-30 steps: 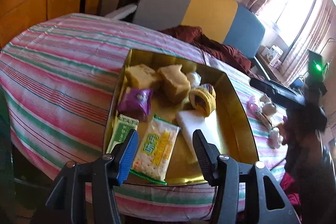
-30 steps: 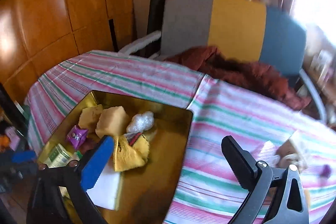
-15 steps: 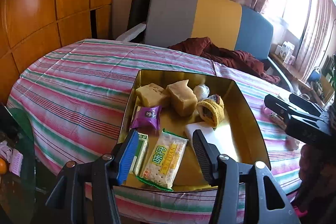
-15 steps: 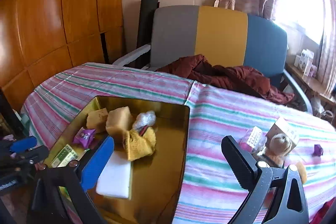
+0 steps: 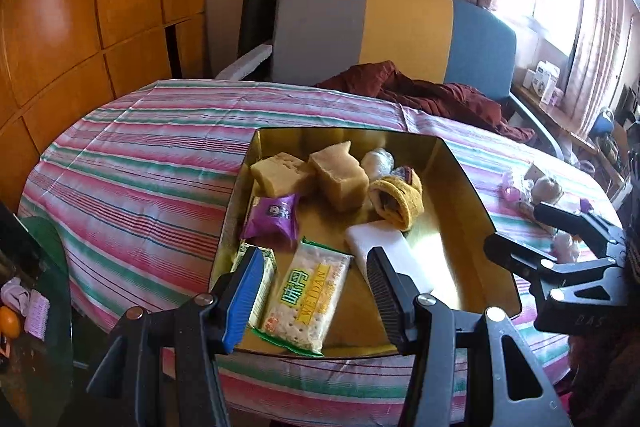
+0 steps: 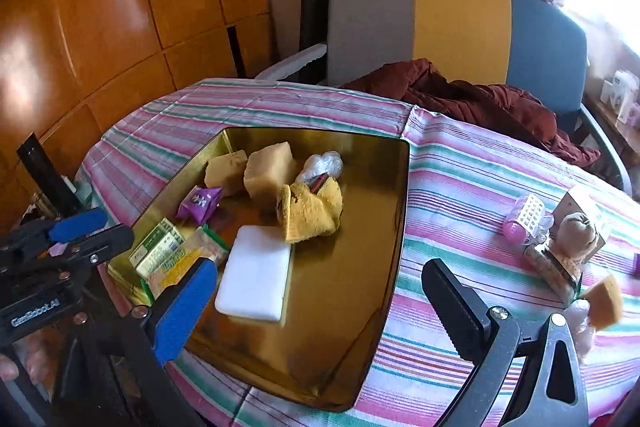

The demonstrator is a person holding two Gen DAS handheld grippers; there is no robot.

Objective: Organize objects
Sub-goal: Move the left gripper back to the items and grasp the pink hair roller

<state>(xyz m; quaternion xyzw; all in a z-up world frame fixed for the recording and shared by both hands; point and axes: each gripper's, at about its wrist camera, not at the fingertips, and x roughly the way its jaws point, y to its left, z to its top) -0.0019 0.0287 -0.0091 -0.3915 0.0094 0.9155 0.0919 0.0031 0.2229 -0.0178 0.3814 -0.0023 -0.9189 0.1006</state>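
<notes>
A gold tray (image 5: pixel 468 195) (image 6: pixel 360 307) sits on the striped tablecloth. It holds two yellow sponges (image 5: pixel 340 175), a purple snack packet (image 5: pixel 274 217), a cracker pack (image 5: pixel 308 291), a green box (image 6: pixel 158 247), a white block (image 6: pixel 256 277) and a yellow cloth roll (image 6: pixel 312 211). My left gripper (image 5: pixel 312 291) is open and empty, above the tray's near edge. My right gripper (image 6: pixel 316 303) is open and empty, over the tray's right part. Loose items lie right of the tray: a pink roller (image 6: pixel 522 217), a small plush toy (image 6: pixel 578 231) and a yellow sponge piece (image 6: pixel 604 301).
A chair (image 6: pixel 440 27) with a dark red garment (image 6: pixel 472 99) stands behind the table. Wooden wall panels (image 6: pixel 100 27) are at the left. A glass side table (image 5: pixel 36 307) with small things is at the lower left.
Both grippers have drawn back and levelled, so the views now show the whole tray and table. Nothing was picked up; both stay open.
</notes>
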